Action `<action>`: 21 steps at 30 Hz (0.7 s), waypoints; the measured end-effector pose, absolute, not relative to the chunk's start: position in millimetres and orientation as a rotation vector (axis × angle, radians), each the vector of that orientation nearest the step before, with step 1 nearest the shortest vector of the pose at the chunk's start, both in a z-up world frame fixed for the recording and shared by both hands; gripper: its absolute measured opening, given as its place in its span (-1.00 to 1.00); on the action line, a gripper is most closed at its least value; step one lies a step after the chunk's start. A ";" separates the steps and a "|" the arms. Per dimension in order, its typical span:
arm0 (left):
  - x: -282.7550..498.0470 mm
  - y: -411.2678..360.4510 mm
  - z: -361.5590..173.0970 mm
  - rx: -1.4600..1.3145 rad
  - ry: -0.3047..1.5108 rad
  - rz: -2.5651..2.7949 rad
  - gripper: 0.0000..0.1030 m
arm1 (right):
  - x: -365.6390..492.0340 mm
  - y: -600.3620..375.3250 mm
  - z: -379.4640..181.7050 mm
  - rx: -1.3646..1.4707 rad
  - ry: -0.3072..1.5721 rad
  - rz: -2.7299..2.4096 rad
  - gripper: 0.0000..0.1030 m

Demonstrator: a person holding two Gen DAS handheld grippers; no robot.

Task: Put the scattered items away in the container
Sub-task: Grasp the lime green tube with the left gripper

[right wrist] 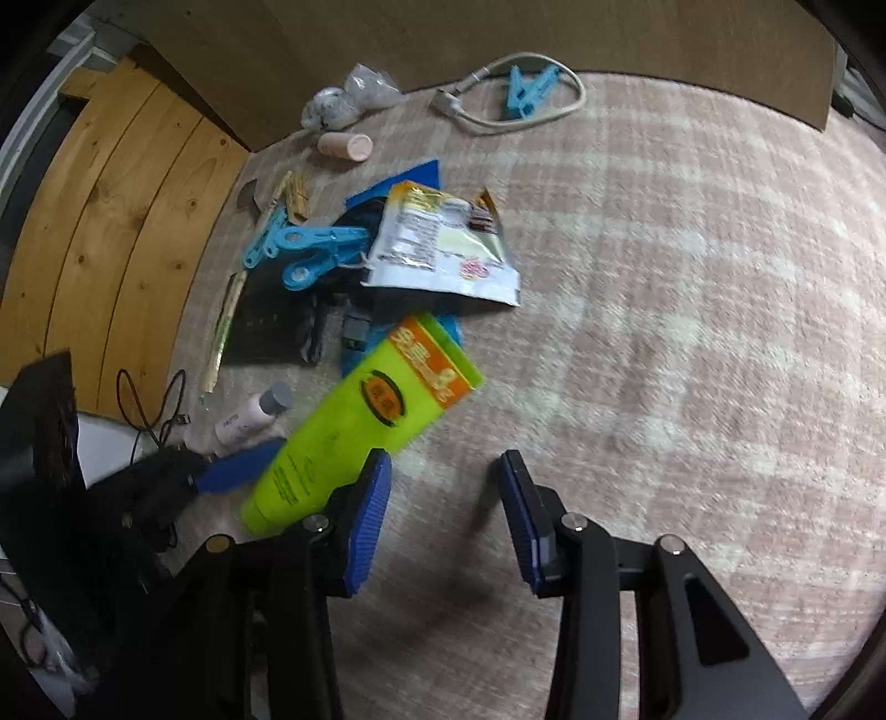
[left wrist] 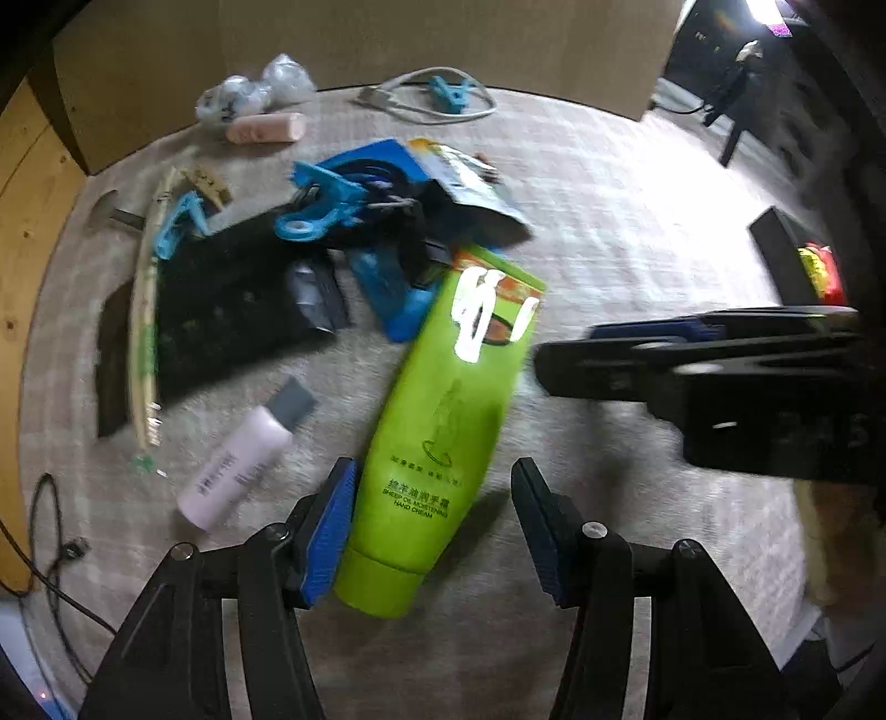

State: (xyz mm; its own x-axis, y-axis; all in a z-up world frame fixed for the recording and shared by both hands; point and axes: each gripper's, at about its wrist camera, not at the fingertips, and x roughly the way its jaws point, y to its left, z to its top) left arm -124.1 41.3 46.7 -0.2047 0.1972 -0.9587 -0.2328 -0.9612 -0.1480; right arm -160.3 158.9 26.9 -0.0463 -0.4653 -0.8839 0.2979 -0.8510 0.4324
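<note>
A green hand cream tube (left wrist: 443, 421) lies on the carpet, cap end toward me. My left gripper (left wrist: 434, 531) is open, its blue-padded jaws either side of the tube's lower part; the left pad is near the tube. My right gripper (right wrist: 446, 520) is open and empty over bare carpet, just right of the same tube (right wrist: 360, 432). The right gripper also shows at the right of the left wrist view (left wrist: 692, 360). A small lilac bottle (left wrist: 238, 465), blue clips (left wrist: 326, 199) and a snack packet (right wrist: 443, 243) lie in a pile beyond.
A black pouch (left wrist: 221, 310), a bamboo toothbrush (left wrist: 141, 332), a pink roll (left wrist: 266, 128), a white cable with a blue peg (left wrist: 443, 97) and plastic bags (left wrist: 249, 91) lie scattered. A cardboard wall (left wrist: 387, 39) stands behind. Wooden floor (right wrist: 111, 221) lies left. A black box (left wrist: 786, 255) sits right.
</note>
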 end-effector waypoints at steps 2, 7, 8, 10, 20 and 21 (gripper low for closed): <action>-120.7 44.1 48.0 -1.768 0.012 2.233 0.02 | -158.0 152.8 25.4 1.728 -0.183 -1.922 -0.28; -112.8 56.0 50.1 -1.728 -0.028 2.216 -0.25 | -146.1 140.1 24.7 1.706 -0.151 -1.907 -0.32; -112.5 56.6 50.2 -1.725 -0.055 2.210 -0.27 | -144.3 138.3 23.9 1.706 -0.157 -1.898 -0.33; -113.2 56.5 51.4 -1.724 -0.100 2.216 -0.28 | -141.1 136.6 24.8 1.688 -0.139 -1.916 -0.37; -110.9 70.4 69.0 -1.697 -0.117 2.233 -0.28 | -139.1 156.7 27.1 1.699 -0.245 -1.920 -0.59; -110.8 72.9 72.0 -1.687 -0.109 2.234 -0.28 | -138.3 161.4 31.3 1.690 -0.254 -1.931 -0.59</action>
